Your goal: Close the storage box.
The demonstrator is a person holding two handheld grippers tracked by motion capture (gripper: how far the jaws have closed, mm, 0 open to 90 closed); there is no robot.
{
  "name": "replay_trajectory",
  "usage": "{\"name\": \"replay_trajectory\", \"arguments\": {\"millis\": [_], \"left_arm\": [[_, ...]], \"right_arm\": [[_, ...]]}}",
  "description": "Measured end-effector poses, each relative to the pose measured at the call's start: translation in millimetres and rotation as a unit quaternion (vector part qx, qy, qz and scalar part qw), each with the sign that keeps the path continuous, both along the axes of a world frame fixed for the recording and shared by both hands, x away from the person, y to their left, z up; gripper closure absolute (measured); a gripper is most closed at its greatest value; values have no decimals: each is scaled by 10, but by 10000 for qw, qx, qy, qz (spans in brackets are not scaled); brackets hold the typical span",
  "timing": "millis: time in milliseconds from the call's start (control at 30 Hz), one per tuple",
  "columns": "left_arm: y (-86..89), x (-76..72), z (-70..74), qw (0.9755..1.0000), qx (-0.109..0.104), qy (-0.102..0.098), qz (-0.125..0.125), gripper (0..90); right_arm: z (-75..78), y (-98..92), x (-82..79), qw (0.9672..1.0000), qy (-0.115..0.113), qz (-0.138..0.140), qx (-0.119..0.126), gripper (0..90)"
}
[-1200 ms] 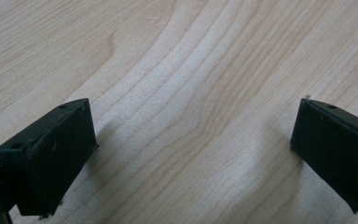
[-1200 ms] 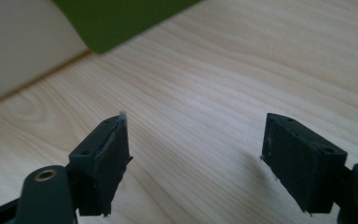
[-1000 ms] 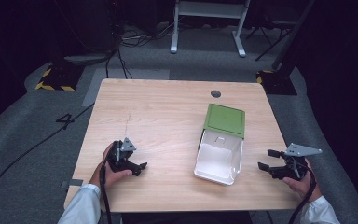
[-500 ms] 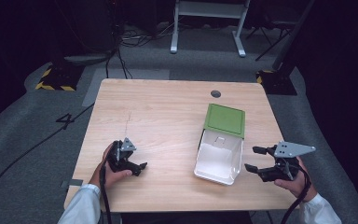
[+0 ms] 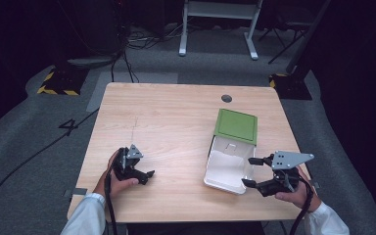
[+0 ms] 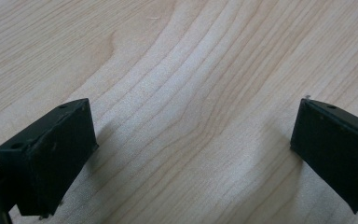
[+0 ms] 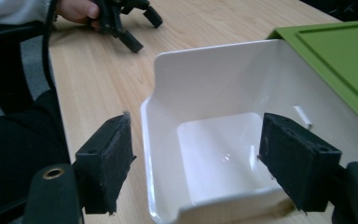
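Note:
A white plastic bin [image 5: 225,164] stands open and empty on the right half of the wooden table [image 5: 176,117], with its green lid [image 5: 236,126] lying flat at its far end. My right gripper [image 5: 248,171] hovers at the bin's near right corner. Its jaws are open and have just been closing slightly. In the right gripper view the bin's near wall [image 7: 205,70] shows between the gripper's [image 7: 196,121] pads, untouched, beside the lid [image 7: 340,51]. My left gripper [image 5: 147,177] rests low at the front left, and its jaws [image 6: 191,107] are open over bare wood.
A dark round cable hole [image 5: 226,98] sits near the table's far edge. Cables trail from both grippers off the front edge. The left hand and its gripper [image 7: 130,28] show far off in the right gripper view. Dark floor surrounds the table.
My right gripper has moved left and upward from the table's right edge to the bin's near right corner. The left gripper has stayed put.

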State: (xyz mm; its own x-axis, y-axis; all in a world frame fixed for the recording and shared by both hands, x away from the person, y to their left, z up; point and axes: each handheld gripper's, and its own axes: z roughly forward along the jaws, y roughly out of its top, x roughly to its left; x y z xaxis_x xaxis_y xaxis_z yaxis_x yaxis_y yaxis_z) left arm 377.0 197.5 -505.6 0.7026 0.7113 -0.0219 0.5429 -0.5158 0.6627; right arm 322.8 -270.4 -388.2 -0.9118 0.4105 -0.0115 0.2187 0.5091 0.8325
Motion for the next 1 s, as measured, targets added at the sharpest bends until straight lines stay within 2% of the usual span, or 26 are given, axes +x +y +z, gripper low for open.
{"name": "replay_trajectory", "arguments": {"millis": [100,233,533,733,900,1000], "left_arm": [[0,0,0,10000,0,0,-1,1],[0,0,0,10000,0,1,0,1],[0,0,0,10000,0,0,0,1],[0,0,0,10000,2,1,-2,1],[0,0,0,10000,2,0,-2,1],[0,0,0,10000,3,1,-2,1]], "right_arm": [[-5,92,-17,9999,-12,152,-79,265],[-50,246,-46,9991,92,331,-257,300],[-238,468,-113,9956,301,566,-690,339],[-386,579,-127,9920,475,568,-1020,367],[-474,642,-141,9895,397,508,-1293,404],[-510,664,-134,9882,479,541,-1347,447]]}}
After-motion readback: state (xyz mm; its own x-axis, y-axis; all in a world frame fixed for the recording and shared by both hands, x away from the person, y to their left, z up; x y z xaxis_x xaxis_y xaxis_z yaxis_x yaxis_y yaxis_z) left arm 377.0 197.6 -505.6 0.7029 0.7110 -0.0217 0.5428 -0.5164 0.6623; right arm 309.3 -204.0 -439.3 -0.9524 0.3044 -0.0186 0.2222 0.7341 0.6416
